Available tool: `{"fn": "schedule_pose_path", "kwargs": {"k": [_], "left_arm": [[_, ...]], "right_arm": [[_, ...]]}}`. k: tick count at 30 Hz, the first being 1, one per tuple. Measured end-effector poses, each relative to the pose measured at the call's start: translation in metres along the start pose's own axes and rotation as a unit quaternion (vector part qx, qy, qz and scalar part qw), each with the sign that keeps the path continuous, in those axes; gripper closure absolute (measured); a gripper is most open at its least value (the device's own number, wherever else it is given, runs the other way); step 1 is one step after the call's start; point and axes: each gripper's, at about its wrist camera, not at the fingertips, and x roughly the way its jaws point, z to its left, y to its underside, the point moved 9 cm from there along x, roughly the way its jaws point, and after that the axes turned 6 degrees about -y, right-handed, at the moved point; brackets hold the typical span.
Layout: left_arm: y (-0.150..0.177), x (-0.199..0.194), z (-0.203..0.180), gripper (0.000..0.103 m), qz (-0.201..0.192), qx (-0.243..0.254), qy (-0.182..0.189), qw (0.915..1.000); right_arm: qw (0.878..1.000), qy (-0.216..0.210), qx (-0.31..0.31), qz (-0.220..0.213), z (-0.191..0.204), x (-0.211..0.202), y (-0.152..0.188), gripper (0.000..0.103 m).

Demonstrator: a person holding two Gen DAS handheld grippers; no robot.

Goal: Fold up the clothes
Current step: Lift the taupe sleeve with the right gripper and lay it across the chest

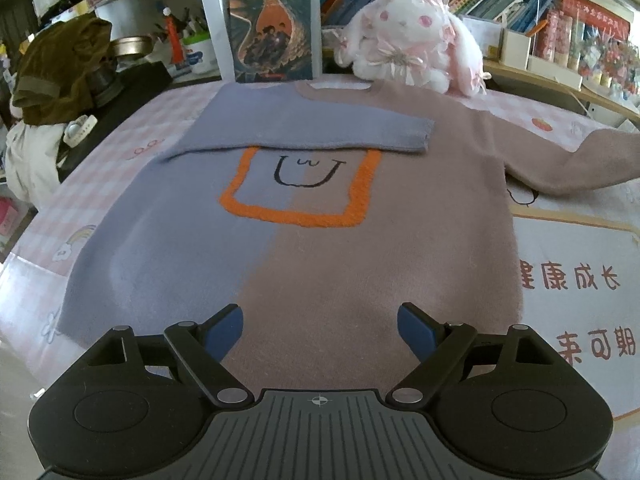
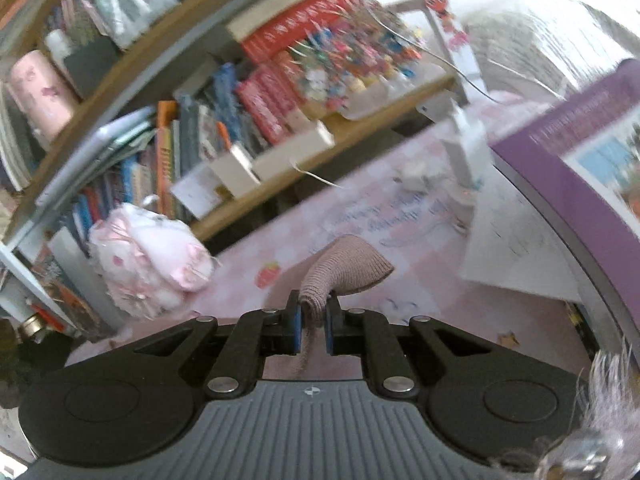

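Through the left wrist view I see the sweater (image 1: pixel 304 216) spread flat across the middle of the frame on the pink checked bed cover (image 1: pixel 100 176), its left half lavender and its right half dusty brown, with an orange square outline and a small drawn face on the chest. The lavender sleeve (image 1: pixel 296 132) lies folded across the chest just above that square, its cuff ending right of centre, while the brown sleeve (image 1: pixel 580 164) stretches off toward the right edge of the frame. My left gripper (image 1: pixel 320 330) sits at the bottom centre over the sweater's hem, its blue-padded fingers (image 1: pixel 230 330) spread wide apart with nothing between them. Above the sweater's collar at the top centre, a book (image 1: pixel 272 20) stands upright, and just to its right a white and pink plush rabbit (image 1: pixel 416 40) leans against the bookshelf (image 1: pixel 540 4). A brown garment (image 1: pixel 60 68) is heaped at the upper left. In the right wrist view, which is blurred, my right gripper (image 2: pixel 313 328) at the lower centre has its fingers pressed together on the brown ribbed cuff (image 2: pixel 344 268), which pokes up past the fingertips above the pink cover. A purple box (image 2: pixel 580 152) fills the right side of that frame.
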Motion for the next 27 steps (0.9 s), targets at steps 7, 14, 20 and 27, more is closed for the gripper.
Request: {"fn": "schedule_pose_path", "kwargs": {"k": [7, 14, 20, 27], "left_arm": [[-0.002, 0.005, 0.014, 0.016, -0.01, -0.008, 0.013, 0.9998], [-0.013, 0.01, 0.04, 0.016, -0.054, 0.018, 0.051, 0.9971], [-0.025, 0.02, 0.085, 0.016, -0.081, 0.049, 0.087, 0.9918], [-0.034, 0.04, 0.138, 0.016, -0.088, 0.061, 0.113, 0.9878]], "right_arm": [[0.999, -0.029, -0.033, -0.01, 0.048, 0.003, -0.012, 0.093], [0.997, -0.037, -0.067, -0.018, 0.111, 0.017, -0.001, 0.093], [0.995, -0.04, -0.093, -0.019, 0.187, 0.034, 0.023, 0.093], [0.991, -0.048, -0.12, -0.024, 0.279, 0.064, 0.055, 0.093]]}}
